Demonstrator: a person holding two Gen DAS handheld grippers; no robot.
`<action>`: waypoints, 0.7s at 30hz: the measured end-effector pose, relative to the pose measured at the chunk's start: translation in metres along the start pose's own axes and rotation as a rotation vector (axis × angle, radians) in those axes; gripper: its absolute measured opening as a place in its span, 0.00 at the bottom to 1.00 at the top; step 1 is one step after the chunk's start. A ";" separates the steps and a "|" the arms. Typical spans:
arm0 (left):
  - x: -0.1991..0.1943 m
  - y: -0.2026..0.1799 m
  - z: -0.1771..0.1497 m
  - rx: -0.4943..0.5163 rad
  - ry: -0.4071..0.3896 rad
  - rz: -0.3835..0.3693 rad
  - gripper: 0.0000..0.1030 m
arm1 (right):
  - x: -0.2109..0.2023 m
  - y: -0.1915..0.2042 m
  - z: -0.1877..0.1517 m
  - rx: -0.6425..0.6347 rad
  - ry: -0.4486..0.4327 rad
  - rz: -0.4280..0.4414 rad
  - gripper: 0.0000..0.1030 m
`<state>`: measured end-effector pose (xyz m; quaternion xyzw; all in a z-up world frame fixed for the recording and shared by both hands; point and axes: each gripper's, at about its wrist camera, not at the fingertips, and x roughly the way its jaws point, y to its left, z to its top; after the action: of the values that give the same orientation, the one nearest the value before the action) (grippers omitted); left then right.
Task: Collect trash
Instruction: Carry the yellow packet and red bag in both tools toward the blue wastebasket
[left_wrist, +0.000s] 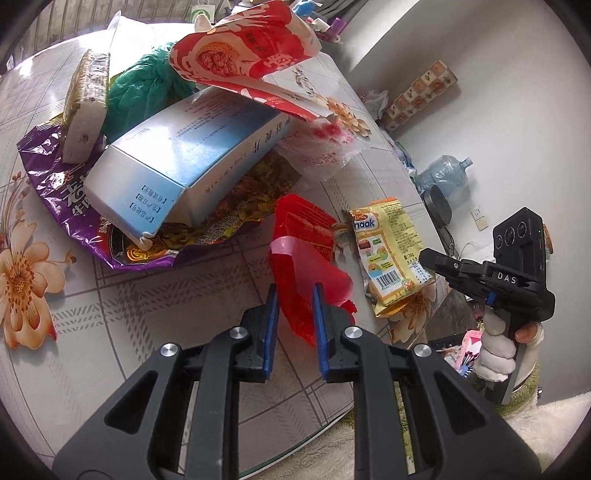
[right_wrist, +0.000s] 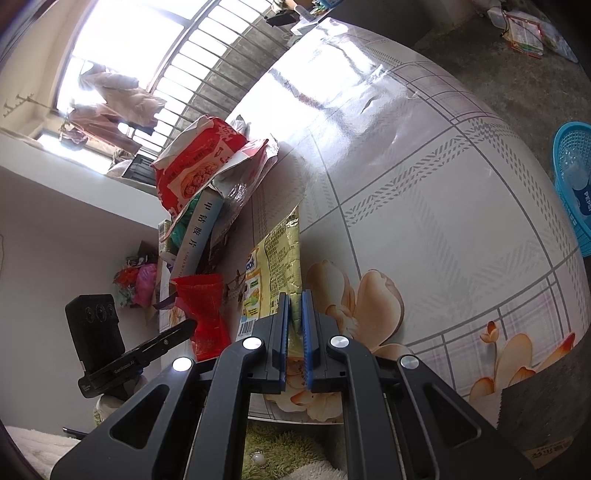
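Note:
A pile of trash lies on the flowered table: a blue-white carton (left_wrist: 184, 162), a red snack bag (left_wrist: 251, 55), a purple wrapper (left_wrist: 55, 192) and a green plastic bag (left_wrist: 147, 81). My left gripper (left_wrist: 294, 291) has its jaws around a red wrapper (left_wrist: 306, 254), nearly closed on it. My right gripper (right_wrist: 294, 299) is shut on the near edge of a yellow snack packet (right_wrist: 280, 258), which also shows in the left wrist view (left_wrist: 391, 251). The right gripper shows in the left wrist view (left_wrist: 428, 256) at the packet's right edge.
The table edge (right_wrist: 517, 384) runs close in front of me. A blue plastic basket (right_wrist: 572, 184) stands on the floor to the right. A water jug (left_wrist: 447, 173) and a patterned box (left_wrist: 421, 92) sit beyond the table. A window with bars (right_wrist: 207, 55) is behind.

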<state>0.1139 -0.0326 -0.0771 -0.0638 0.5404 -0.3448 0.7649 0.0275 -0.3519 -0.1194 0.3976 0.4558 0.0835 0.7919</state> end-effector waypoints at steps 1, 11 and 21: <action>-0.001 -0.002 0.000 0.011 -0.004 0.002 0.06 | 0.000 0.000 0.000 0.002 -0.001 -0.001 0.07; -0.014 -0.031 0.004 0.119 -0.033 0.035 0.00 | -0.020 -0.004 0.000 0.005 -0.070 0.042 0.06; -0.035 -0.073 0.015 0.208 -0.086 0.031 0.00 | -0.060 -0.014 -0.001 0.010 -0.169 0.098 0.06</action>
<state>0.0875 -0.0704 -0.0090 0.0096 0.4691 -0.3841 0.7951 -0.0107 -0.3901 -0.0905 0.4289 0.3677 0.0860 0.8206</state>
